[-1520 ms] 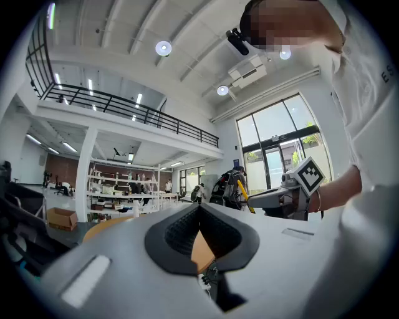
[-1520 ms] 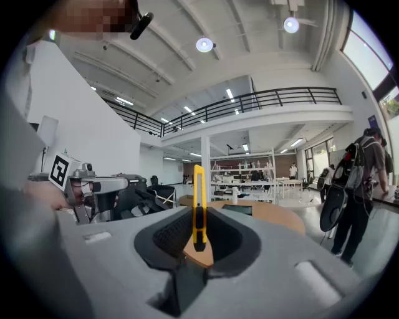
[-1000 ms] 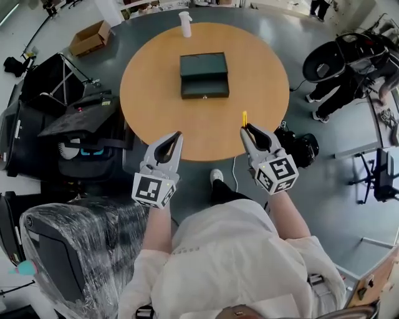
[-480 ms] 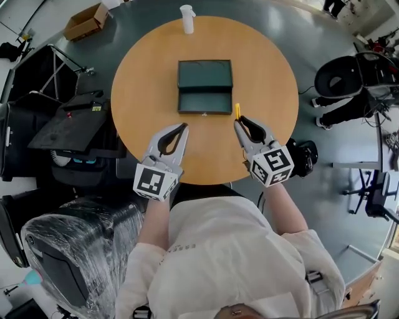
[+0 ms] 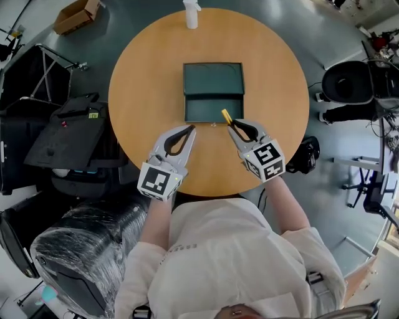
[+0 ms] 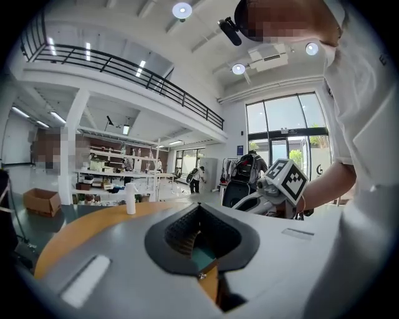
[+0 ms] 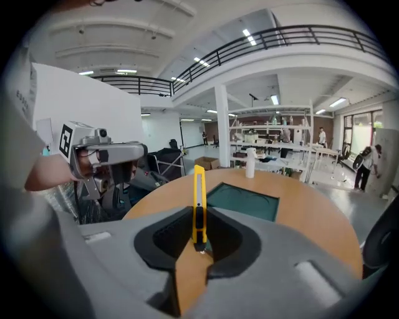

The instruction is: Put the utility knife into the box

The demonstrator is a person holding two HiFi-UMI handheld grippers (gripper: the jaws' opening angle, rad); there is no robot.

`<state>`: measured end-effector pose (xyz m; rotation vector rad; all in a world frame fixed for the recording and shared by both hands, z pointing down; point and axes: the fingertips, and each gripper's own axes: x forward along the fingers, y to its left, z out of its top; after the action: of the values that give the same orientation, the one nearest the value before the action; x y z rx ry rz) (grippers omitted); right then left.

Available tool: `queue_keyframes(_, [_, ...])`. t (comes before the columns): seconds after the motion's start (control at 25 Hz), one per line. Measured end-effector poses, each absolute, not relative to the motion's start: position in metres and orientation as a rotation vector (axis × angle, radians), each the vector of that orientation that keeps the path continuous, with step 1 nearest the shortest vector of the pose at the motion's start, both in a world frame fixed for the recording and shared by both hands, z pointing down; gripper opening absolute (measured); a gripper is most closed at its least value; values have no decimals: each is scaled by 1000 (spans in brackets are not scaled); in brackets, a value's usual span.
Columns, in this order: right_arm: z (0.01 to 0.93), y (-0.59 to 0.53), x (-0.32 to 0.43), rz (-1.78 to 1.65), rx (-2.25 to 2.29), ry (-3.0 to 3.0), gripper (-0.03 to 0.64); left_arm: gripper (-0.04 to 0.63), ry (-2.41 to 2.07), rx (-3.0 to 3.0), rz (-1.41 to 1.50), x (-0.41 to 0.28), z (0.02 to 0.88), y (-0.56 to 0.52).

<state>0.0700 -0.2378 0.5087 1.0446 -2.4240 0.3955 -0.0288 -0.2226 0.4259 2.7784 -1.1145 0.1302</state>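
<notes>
This is a big open lab hall. Around the round tabletop (image 5: 143,93) stand black equipment cases (image 5: 68,134), a cardboard box (image 5: 73,15) and wheeled chairs (image 5: 346,81) on a grey floor (image 5: 349,146). Beyond it, shelves (image 7: 274,142) run under a railed mezzanine (image 7: 299,32).

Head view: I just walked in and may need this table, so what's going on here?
A person at a round wooden table holds a gripper in each hand. The right gripper has its fingers shut on a yellow utility knife, at the near edge of a dark green box that looks open. The left gripper, shut and empty, hovers beside it. The knife is not in the box yet.
</notes>
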Motion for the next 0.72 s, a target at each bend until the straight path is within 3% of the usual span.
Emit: queue_keyframes(0.72, [686, -309, 38, 554, 611, -1962, 58, 17, -1136, 2615, 152, -65, 502, -268])
